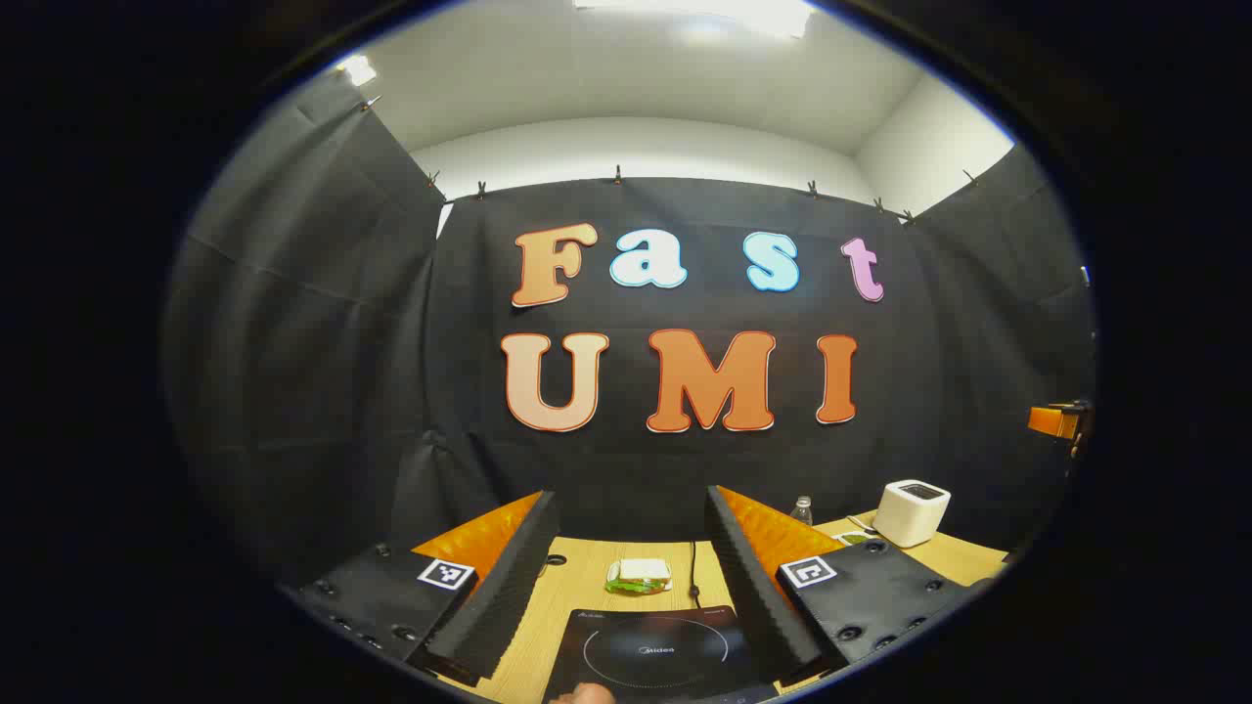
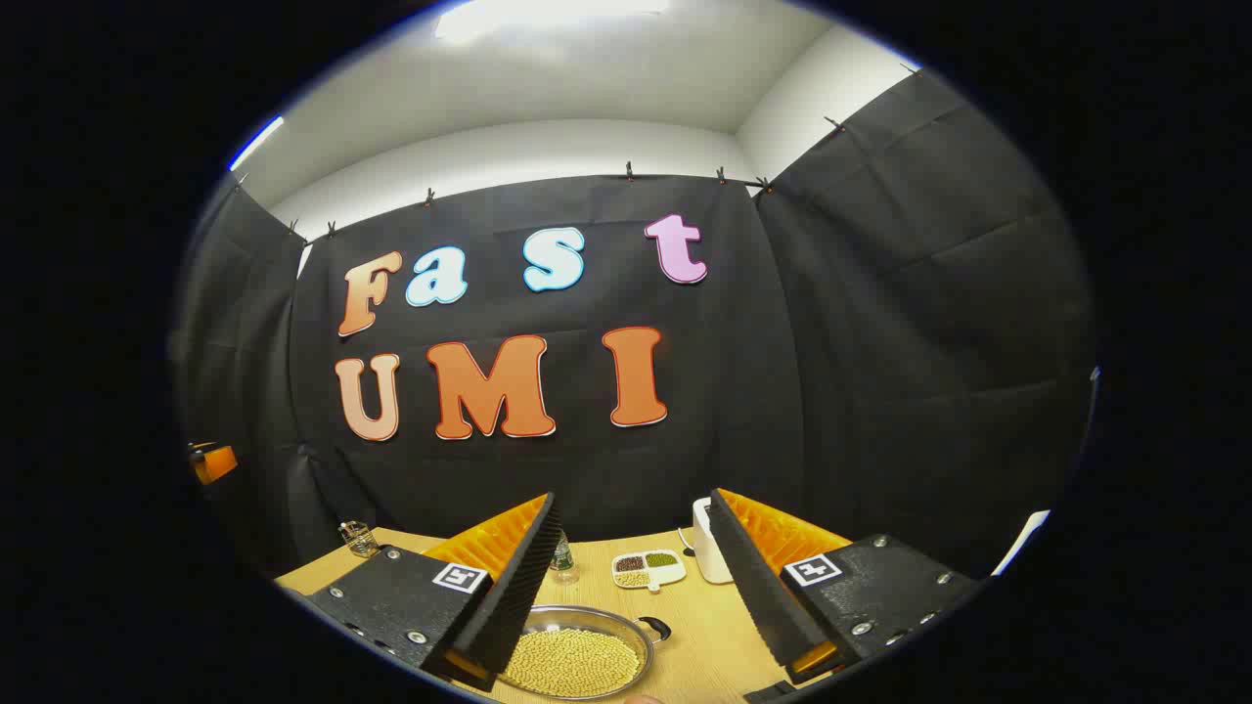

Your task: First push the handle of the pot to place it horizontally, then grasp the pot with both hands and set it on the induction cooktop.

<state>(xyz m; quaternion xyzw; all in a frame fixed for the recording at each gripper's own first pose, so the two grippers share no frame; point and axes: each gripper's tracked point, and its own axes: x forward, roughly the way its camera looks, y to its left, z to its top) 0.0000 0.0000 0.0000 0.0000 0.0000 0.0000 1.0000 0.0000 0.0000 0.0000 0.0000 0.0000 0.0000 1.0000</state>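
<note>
Left gripper (image 1: 626, 577): fingers spread wide, nothing between them, held above the wooden worktop (image 1: 587, 577). Below and between the fingers lies the black induction cooktop (image 1: 655, 650), flat on the worktop at its near edge; a cord (image 1: 693, 572) runs from it toward the far edge. Beyond the cooktop, a sandwich (image 1: 639, 576). Toward the far right corner: a small clear bottle (image 1: 801, 509) and a white boxy appliance (image 1: 911, 511).

Right gripper (image 2: 631, 577): fingers likewise wide apart, holding nothing. Under it, near the worktop's front edge, sits the metal pot (image 2: 577, 657), shallow, filled with pale yellow beans (image 2: 570, 662). Its dark handle (image 2: 655, 628) projects from the rim toward the far right. Behind the pot: a divided white dish (image 2: 647, 569) with assorted beans, a clear bottle (image 2: 560, 557), the white appliance (image 2: 706, 552). Neither gripper touches the pot.
</note>
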